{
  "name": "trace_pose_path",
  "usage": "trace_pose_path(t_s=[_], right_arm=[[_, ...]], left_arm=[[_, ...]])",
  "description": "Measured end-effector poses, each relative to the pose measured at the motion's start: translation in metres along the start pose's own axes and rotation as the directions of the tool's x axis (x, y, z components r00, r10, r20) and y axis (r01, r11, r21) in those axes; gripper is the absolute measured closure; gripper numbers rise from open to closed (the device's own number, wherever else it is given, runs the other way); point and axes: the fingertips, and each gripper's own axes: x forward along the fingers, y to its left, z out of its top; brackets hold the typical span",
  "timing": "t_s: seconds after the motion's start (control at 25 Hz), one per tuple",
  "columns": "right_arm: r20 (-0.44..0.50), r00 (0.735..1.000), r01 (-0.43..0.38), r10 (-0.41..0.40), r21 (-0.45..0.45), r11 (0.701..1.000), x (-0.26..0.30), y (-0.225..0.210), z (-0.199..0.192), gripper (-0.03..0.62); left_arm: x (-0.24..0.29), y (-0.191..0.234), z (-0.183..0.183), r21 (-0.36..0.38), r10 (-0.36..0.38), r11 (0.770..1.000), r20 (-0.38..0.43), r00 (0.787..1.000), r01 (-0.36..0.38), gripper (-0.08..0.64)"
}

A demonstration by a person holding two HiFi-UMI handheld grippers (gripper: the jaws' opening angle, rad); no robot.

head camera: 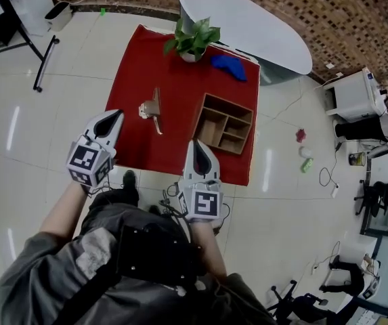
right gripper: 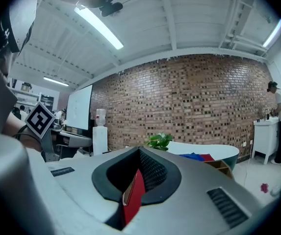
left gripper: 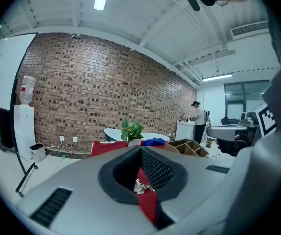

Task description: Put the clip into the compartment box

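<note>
My left gripper (head camera: 114, 118) is clenched w/ nothing in it, over the near-left edge of the red mat (head camera: 180, 80), prob. because the reach is not finished. The clip (head camera: 151, 110) lies on the mat just beyond, not yet picked. My right gripper (head camera: 198, 146) is also clenched, empty. The compartment box (head camera: 231, 104) sits just right of it, openings up, so the clip can drop in

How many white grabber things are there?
2. The left gripper is at the red mat's left edge; the right gripper is at its near edge, just in front of the compartment box. None seem hidden.
</note>
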Motion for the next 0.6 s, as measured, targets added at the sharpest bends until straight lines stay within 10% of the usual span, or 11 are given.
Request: trace_pose_path(t_s=[0.6], right_arm=[[-0.045, 0.995, 0.091, -0.091, 0.003, 0.996, 0.084, 0.013, -0.014, 0.588]], left_arm=[[0.072, 0.037, -0.071, -0.062, -0.178, 0.983, -0.157, 0.971, 0.17, 0.432]])
